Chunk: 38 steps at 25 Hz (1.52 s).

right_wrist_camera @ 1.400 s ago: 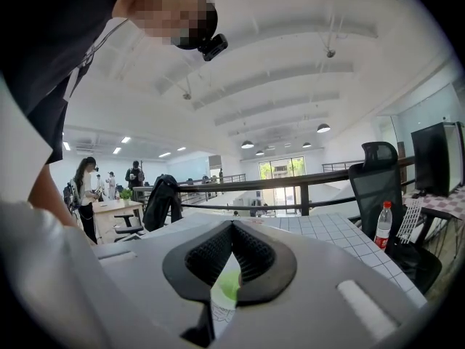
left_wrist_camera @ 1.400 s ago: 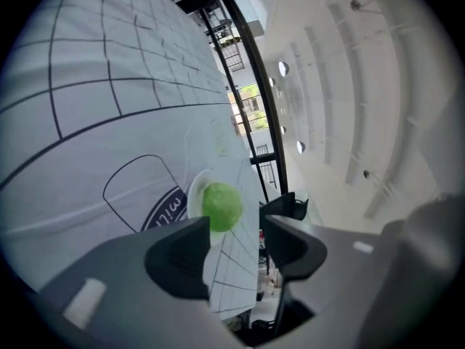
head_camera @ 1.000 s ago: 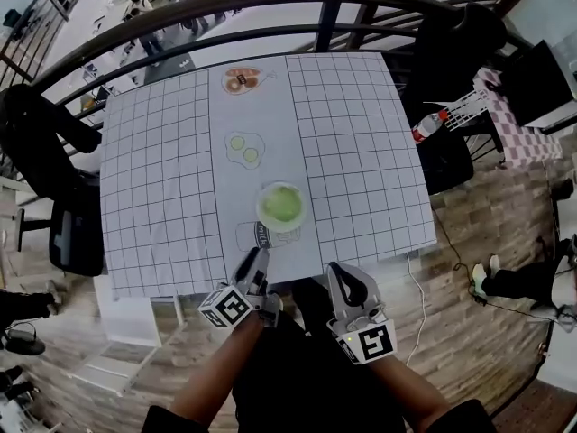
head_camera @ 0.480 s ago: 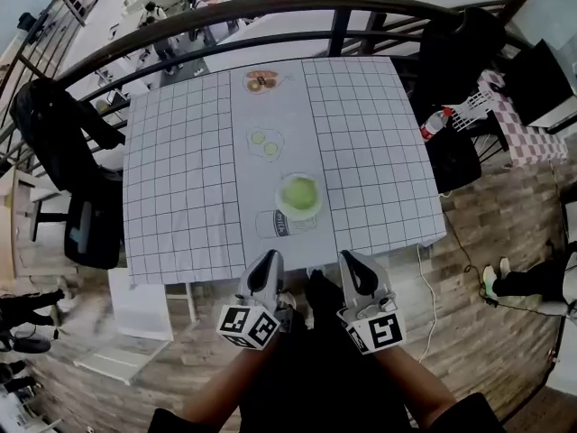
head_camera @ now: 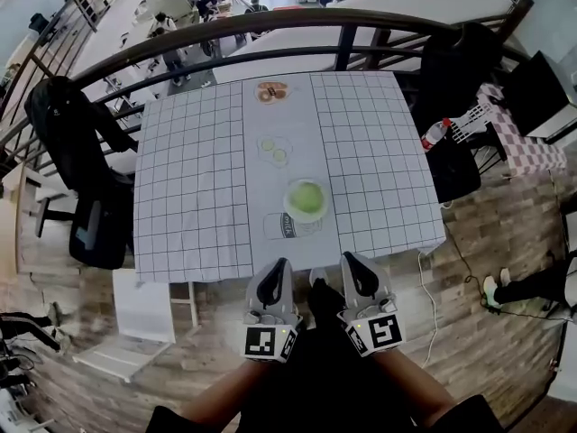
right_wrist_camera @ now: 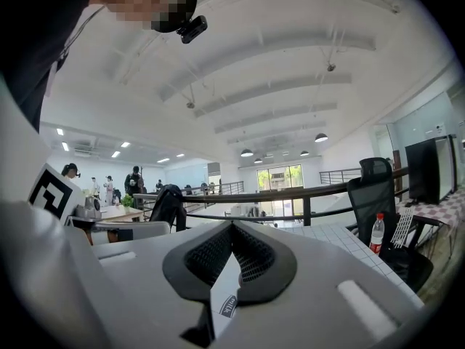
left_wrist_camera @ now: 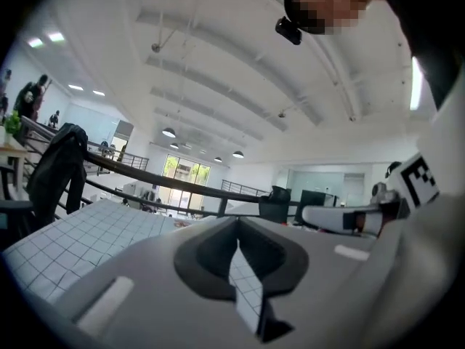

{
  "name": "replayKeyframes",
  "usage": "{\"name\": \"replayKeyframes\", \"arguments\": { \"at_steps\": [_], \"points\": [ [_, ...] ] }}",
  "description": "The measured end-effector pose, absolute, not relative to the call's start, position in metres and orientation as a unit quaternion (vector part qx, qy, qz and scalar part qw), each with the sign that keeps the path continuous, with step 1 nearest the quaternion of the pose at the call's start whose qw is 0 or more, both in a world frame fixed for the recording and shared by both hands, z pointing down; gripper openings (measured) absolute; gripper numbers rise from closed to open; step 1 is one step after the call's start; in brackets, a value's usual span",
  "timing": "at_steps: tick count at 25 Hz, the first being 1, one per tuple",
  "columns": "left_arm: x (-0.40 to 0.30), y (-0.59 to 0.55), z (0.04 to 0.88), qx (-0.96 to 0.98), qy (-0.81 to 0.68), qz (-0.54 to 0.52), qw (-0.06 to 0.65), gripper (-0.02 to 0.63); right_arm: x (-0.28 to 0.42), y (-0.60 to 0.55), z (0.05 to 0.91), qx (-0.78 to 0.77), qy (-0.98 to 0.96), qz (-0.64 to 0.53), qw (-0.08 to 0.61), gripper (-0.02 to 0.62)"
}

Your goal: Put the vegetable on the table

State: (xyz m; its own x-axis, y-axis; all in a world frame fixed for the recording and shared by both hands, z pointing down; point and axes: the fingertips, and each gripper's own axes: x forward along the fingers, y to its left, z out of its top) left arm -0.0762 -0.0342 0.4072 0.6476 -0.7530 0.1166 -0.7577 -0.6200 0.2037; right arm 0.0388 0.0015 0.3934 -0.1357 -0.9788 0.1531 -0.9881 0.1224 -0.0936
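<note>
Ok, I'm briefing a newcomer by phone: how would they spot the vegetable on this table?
Find the table with the black-grid cloth, then the plain white strip down its middle. Near the strip's front end, just beyond the printed milk label, sits the round vegetable: the only bright green thing, ringed in white, among pale or brown pictures.

My left tool (head_camera: 276,265) rolls out of its tilt and now stands upright; its jaws have just been closing, with nothing between them.
</note>
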Motion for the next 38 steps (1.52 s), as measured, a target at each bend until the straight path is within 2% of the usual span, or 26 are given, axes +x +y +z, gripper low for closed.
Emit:
{"name": "replayKeyframes", "arguments": {
  "at_steps": [8,22,29,38],
  "points": [
    [-0.064,-0.016,0.379,0.909,-0.411,0.014,0.063,0.011,0.032,0.018,0.382,0.668,-0.739,0.081,0.034,-0.005],
    [-0.079,0.0,0.363,0.91,-0.411,0.005,0.046,0.011,0.005,0.03,0.361,0.665,-0.745,0.049,0.023,-0.005],
    [-0.086,0.009,0.352,0.917,-0.397,0.02,-0.024,0.011,-0.01,0.041,0.36,0.661,-0.748,0.05,0.022,-0.005],
    [-0.091,0.029,0.33,0.922,-0.379,0.025,-0.071,0.011,-0.024,0.047,0.355,0.668,-0.743,0.05,0.01,-0.005]
  ]
}}
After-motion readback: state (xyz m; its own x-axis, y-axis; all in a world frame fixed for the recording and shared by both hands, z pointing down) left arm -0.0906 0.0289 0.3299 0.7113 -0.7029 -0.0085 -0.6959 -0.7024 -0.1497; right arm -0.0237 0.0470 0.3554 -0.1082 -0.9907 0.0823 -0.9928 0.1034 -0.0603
